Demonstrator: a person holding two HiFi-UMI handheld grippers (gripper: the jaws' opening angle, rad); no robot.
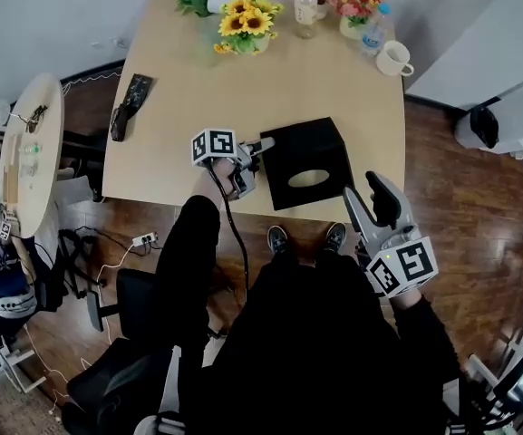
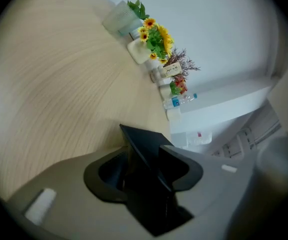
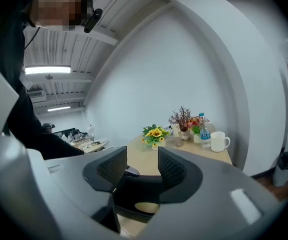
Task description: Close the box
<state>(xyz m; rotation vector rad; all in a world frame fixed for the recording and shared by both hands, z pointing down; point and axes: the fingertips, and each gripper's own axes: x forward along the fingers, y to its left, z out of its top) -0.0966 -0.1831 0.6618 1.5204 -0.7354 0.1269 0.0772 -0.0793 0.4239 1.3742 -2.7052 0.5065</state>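
Box (image 1: pixel 305 161) near table's (image 1: pixel 198 89) front edge. My left gripper (image 1: pixel 254 152): wide, box corner between jaws (not pinched, I judge). My right gripper (image 1: pixel 370 199): wide, empty, off table. Bring right in; press top down squarely.

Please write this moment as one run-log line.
left gripper: open, black box edge between jaws | right gripper: open, empty, short of box

No lettering anywhere is clear enough to read.
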